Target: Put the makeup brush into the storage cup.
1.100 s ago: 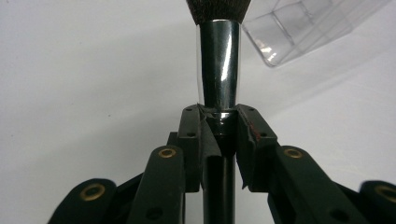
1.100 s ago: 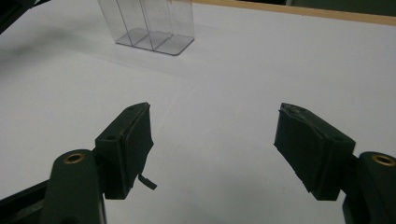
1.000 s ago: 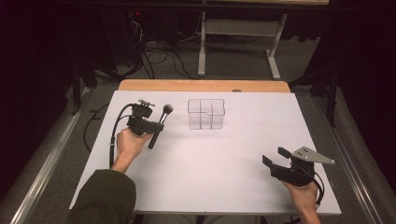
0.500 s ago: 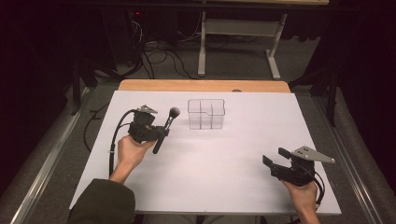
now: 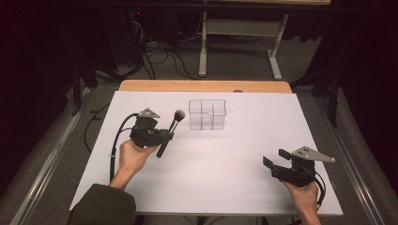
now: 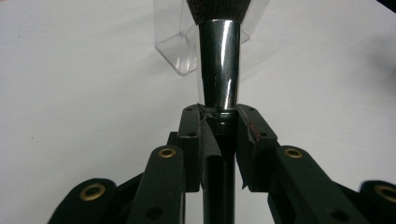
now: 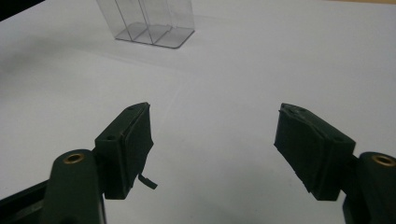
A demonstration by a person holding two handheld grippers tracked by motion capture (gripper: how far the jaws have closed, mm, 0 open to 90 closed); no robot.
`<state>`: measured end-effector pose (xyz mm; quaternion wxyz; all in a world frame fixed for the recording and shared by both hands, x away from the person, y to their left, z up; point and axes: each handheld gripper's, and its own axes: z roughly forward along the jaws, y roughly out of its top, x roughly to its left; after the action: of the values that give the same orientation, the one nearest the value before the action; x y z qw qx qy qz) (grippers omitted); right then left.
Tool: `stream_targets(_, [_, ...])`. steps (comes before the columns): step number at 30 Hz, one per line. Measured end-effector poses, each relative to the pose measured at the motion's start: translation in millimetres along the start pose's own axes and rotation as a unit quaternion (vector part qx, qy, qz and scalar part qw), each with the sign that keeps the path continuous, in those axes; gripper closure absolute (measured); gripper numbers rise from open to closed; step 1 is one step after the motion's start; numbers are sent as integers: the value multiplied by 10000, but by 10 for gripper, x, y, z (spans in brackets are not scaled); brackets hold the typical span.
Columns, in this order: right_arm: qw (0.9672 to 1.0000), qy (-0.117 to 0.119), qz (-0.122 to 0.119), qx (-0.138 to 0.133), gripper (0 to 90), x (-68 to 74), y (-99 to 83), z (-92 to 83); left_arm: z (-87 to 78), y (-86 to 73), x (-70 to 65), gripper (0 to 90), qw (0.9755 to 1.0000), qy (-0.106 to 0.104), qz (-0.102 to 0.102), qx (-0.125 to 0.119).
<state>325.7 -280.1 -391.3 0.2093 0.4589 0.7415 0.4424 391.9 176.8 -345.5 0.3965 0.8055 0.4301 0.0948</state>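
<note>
High view: makeup brush (image 5: 169, 131) is clamped in left gripper (image 5: 162, 136), just at 8 o'clock of clear organizer (image 5: 207, 114). Right gripper (image 5: 274, 164) is held wide, idle. Carry step judged; next, brush to be tipped into a compartment.

Bright table (image 5: 234, 164), dark surroundings, soft close-up views

Past the far edge of my white table (image 5: 225, 187), where a strip of bare wood (image 5: 202, 86) runs along it, I see grey floor (image 5: 239, 65), a tangle of dark cables (image 5: 159, 56) and the pale legs of another desk (image 5: 202, 51)
</note>
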Motion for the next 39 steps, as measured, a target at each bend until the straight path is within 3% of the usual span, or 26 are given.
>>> stream_targets(5, [10000, 59, -2, 10, 286, 4, -1, 6, -11, -16, -57, 727, 9998, -179, 34, -50])
stream_targets(8, [10000, 74, 8, 20, 283, 4, -3, 6, -15, -25, -138, 727, 9995, -244, 185, -59])
stream_targets(17, [9999, 110, -88, 8, 286, 31, -5, 14, -9, -38, -271, 727, 9981, -509, 330, -136])
stream_targets(27, [9996, 194, -180, -77, 289, 96, 9, 12, 13, -47, -322, 727, 9966, -701, 397, -186])
stream_targets(28, [9994, 241, -220, -88, 288, 139, 20, 12, 71, -65, -436, 727, 9948, -790, -211, -614])
stream_targets(29, [9992, 287, -265, -102, 287, 162, 27, 15, 18, -57, -352, 727, 9960, -746, 451, -176])
stream_targets(34, [9980, 450, -441, -28, 289, 290, 59, 36, 39, -76, -407, 727, 9955, -749, 548, -176])
stream_targets(39, [9980, 455, -446, -15, 309, 369, 107, 19, 76, -88, -473, 727, 9955, -703, 608, -183])
